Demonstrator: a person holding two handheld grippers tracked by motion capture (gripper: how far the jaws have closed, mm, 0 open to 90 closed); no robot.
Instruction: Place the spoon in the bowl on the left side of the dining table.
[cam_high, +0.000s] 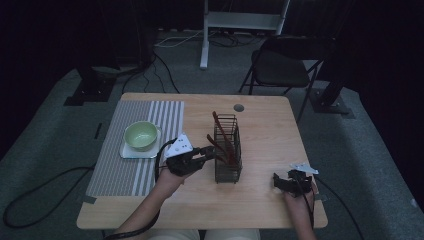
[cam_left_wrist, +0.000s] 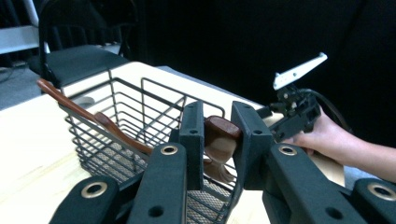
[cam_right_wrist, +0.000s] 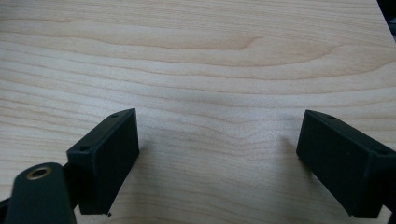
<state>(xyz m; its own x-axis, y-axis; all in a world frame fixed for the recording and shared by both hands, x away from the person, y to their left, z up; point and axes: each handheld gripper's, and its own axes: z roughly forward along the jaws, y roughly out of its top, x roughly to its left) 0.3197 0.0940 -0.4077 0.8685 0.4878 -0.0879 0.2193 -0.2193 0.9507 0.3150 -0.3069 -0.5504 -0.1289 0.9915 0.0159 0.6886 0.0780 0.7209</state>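
Note:
A black wire basket (cam_high: 228, 150) stands in the middle of the wooden table (cam_high: 265, 130) and holds several brown wooden utensils (cam_high: 222, 132) that lean inside it. My left gripper (cam_high: 211, 154) is at the basket's left rim, shut on the handle of one wooden utensil (cam_left_wrist: 217, 145). In the left gripper view the basket (cam_left_wrist: 126, 119) sits just behind my left gripper (cam_left_wrist: 219, 122), and another utensil (cam_left_wrist: 77, 108) leans over its rim. My right gripper (cam_high: 278, 181) rests near the table's front right with its jaws wide open. My right gripper (cam_right_wrist: 219, 135) has only bare wood (cam_right_wrist: 210, 60) between its fingers.
A pale green bowl (cam_high: 141, 135) sits on a white square plate (cam_high: 129, 152) on a striped placemat (cam_high: 115, 165) at the left. A folding chair (cam_high: 280, 65) stands behind the table. The right hand's gripper (cam_left_wrist: 296, 112) shows beyond the basket.

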